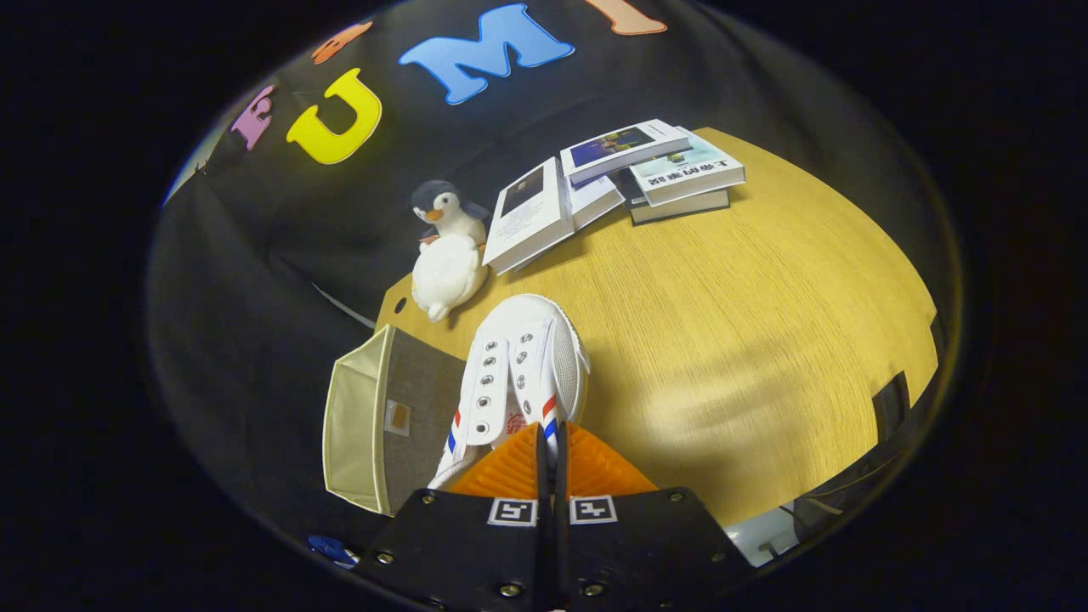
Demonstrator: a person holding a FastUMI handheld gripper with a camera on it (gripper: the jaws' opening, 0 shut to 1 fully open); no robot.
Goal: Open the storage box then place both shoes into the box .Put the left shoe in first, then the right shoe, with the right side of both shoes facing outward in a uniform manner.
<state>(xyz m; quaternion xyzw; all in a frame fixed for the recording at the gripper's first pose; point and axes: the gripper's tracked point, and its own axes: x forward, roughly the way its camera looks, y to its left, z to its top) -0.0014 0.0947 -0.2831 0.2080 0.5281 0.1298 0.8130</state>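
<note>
White canvas sneaker [523, 374] up in the air, pinched at its heel end by the gripper [551, 446], fingers nearly closed on it, toe pointing away over the wooden table [748, 340]. It has red and blue stripes and metal eyelets. The fabric storage box [382, 425] is open, just beside the shoe; its inside mostly hidden, so which shoe this is I can't tell. Beyond, a plush penguin [446, 251] and stacked books [629, 174].

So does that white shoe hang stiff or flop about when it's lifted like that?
Likely floppy up top: the jaws look shut on a thin edge at the heel end of the white shoe, soft canvas. The toe points away, so it may swing. It seems light.
</note>
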